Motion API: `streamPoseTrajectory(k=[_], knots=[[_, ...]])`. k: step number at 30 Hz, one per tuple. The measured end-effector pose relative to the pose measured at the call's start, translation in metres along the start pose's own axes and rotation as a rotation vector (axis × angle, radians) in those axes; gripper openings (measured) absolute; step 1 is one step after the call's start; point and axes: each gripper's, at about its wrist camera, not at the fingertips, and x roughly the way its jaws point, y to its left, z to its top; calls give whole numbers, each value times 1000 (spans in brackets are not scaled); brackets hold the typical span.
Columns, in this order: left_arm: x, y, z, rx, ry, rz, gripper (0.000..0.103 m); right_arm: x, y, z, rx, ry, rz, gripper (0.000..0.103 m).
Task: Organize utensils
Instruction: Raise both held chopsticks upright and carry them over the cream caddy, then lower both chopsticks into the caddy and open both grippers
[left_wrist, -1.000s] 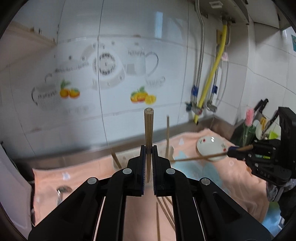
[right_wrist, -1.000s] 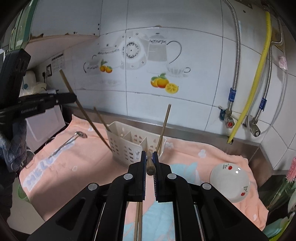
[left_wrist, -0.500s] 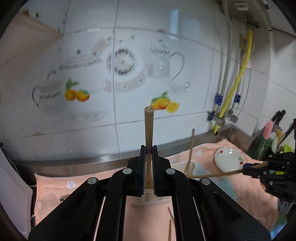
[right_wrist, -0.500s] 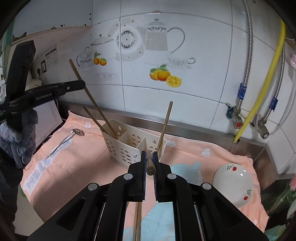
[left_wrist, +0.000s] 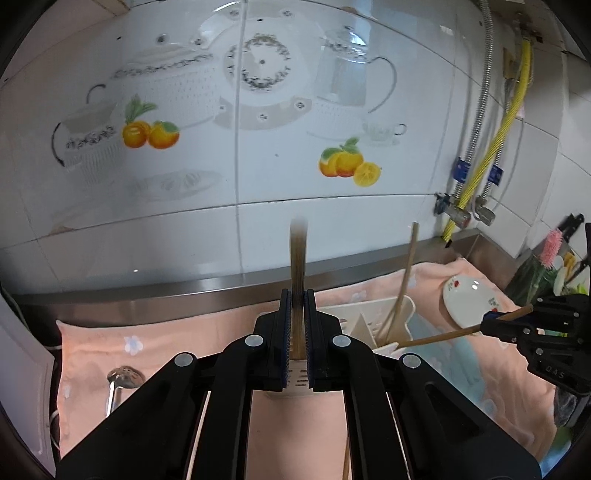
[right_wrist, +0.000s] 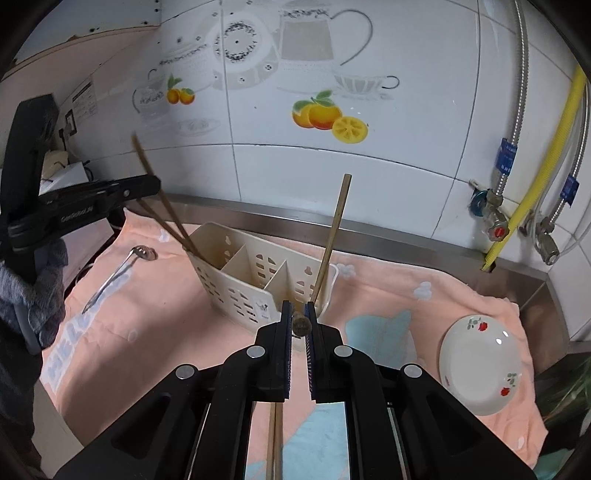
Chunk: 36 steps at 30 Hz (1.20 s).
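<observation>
Two wrist views, shared caddy (right_wrist: 258, 273)

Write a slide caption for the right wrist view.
Right gripper clamps a brown wooden chopstick near the cream slotted plastic utensil caddy on a peach towel.

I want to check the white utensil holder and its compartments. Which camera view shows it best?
The right wrist view shows the utensil holder best: all three compartments and the dividers are visible from above. In the left wrist view the holder is mostly hidden behind the left gripper; only part of its rim and one end show.
</observation>
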Motion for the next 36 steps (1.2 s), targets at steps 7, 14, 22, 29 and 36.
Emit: streamPoseTrajectory(k=[7,14,22,29,36], knots=[[-10,-1,0,3,-24,0,33,5,-7,0,36,-22,11,12],[-33,-3,-7,1,-50,-1,39,-18,-10,-4,52,-80,-5,32],[-62,0,-34,-12,-64,12,49,-59,-4,-26,37,-163,-27,42],[-83,2,-76,-38,-49,-6,54,-76,4,-73,37,-184,-4,49],[-90,9,-124,-67,4,-25,56,-65,17,-131,15,-144,7,49]])
